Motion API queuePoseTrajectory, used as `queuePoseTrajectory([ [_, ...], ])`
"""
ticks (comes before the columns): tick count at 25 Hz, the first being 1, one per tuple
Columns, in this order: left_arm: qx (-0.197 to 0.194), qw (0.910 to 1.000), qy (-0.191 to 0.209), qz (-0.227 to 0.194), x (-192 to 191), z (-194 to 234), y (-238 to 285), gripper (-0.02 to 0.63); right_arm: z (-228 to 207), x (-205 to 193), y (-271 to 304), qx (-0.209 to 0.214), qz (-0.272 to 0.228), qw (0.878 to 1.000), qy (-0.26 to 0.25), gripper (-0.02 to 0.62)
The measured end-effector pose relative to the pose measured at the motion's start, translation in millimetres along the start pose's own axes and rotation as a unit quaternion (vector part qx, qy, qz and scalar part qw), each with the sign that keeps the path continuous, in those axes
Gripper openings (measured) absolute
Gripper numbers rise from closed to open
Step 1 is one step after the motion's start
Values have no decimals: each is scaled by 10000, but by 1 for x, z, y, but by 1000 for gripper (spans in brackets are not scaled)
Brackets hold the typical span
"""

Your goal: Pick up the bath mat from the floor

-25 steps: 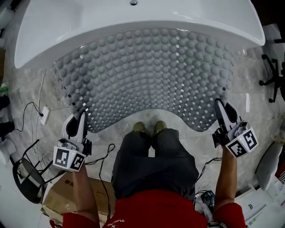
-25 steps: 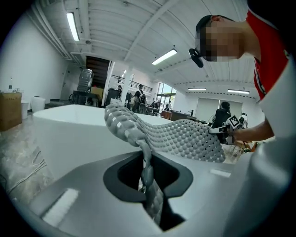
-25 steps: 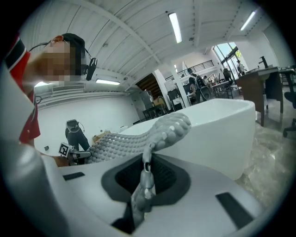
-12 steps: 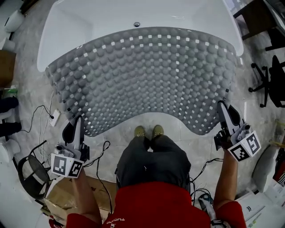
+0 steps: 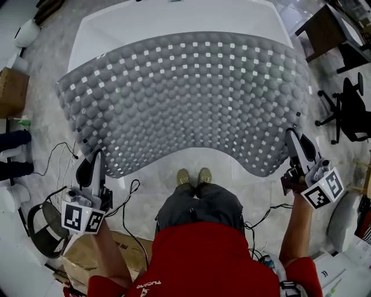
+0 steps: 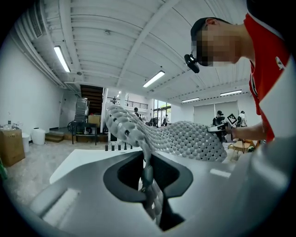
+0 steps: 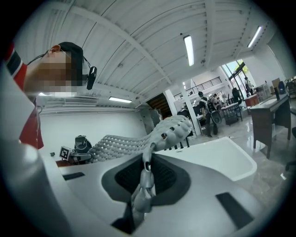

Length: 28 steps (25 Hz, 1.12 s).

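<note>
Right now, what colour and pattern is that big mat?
Grey rubbery bath mat: round bumps, small square holes; best in head view.

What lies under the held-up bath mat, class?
Past the bath mat the rim of a white bathtub shows; nearer, pale floor and two shoes. The rest beneath is covered.

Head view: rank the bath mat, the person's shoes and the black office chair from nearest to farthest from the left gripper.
1. The bath mat, its corner clamped in the left gripper.
2. The shoes, floor at centre.
3. The black office chair, far right.
</note>
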<state>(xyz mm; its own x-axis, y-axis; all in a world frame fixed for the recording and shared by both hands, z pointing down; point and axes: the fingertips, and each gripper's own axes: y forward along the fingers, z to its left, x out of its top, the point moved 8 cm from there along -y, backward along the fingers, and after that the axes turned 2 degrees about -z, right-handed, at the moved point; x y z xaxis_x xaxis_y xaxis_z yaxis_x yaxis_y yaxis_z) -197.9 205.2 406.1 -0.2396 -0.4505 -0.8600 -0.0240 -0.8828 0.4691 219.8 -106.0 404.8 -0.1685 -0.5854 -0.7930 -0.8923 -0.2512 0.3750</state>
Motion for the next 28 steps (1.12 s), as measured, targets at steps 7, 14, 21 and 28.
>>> queuePoseTrajectory([
  [7, 72, 9999, 108, 55, 5, -8, 4, 44, -12, -7, 1, 203, -250, 9994, 102, 35],
  [14, 37, 9995, 300, -6, 13, 2, -1, 44, -6, -5, 6, 410, -444, 9980, 176, 35],
  [21, -49, 9994, 192, -273, -2, 6, -4, 44, -1, -7, 0, 396, -593, 9975, 31, 35],
  [28, -211, 9988, 213, -389, -5, 8, 3, 44, 0, -6, 1, 395, -671, 9969, -125, 35],
])
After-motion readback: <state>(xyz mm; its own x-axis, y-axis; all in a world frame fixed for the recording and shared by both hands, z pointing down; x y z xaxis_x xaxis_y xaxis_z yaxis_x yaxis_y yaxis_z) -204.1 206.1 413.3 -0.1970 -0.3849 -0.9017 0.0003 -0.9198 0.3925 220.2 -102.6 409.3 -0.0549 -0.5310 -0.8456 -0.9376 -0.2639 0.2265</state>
